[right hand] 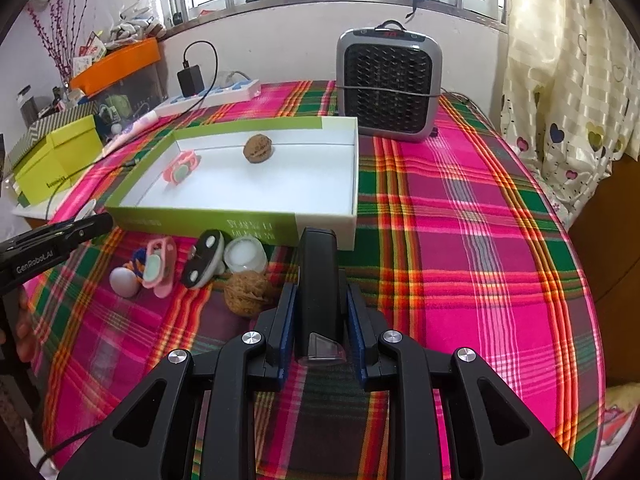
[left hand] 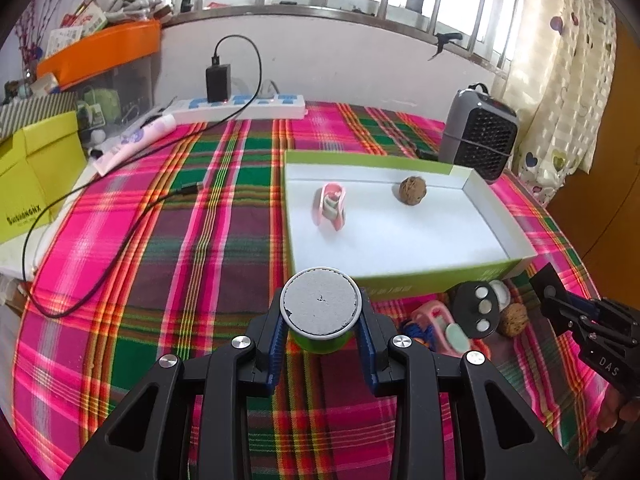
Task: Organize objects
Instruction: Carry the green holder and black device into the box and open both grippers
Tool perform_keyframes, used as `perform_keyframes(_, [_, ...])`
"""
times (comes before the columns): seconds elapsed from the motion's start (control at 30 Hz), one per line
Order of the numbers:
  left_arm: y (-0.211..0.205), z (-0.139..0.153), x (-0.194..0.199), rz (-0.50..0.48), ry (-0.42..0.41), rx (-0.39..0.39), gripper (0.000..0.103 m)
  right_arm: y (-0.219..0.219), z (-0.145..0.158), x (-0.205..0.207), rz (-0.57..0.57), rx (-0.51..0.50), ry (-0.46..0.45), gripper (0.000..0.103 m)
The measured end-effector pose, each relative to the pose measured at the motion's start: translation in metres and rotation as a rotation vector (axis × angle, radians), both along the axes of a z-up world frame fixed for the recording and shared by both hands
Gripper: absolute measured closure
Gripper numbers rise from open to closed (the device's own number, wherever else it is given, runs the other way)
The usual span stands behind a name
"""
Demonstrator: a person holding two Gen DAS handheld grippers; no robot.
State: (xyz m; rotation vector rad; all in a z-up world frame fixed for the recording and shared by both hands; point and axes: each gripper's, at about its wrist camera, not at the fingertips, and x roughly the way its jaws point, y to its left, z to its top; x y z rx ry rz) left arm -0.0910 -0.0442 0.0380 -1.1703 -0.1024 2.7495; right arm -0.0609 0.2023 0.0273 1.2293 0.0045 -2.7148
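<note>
My left gripper [left hand: 320, 320] is shut on a small green tin with a grey lid [left hand: 319, 307], held just in front of the green-walled white box [left hand: 400, 280]. The box holds a pink clip [left hand: 330, 207] and a walnut [left hand: 412, 190]. My right gripper [right hand: 318, 312] is shut on a long black device [right hand: 319, 280], near the box's front wall [right hand: 200, 222]. In front of the box lie another pink clip [right hand: 158, 266], a black oval piece [right hand: 204, 258], a white round jar [right hand: 245, 255], a walnut [right hand: 248, 292] and a white ball [right hand: 124, 282].
A grey heater [right hand: 389, 84] stands behind the box at the right. A power strip [left hand: 240, 106] with charger and black cable [left hand: 120, 232] lies at the back left. Yellow-green boxes [left hand: 36, 176] and an orange bin [left hand: 100, 50] stand at the left. A plaid cloth [right hand: 460, 240] covers the table.
</note>
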Motion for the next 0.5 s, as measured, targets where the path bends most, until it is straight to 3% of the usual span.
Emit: perform_keyframes(0.5, [0.025, 0.024, -0.033, -0.048, 0.039, 0.001, 0.074, -0.010, 0.028, -0.041, 0.045, -0.003, 0.038, 0.078])
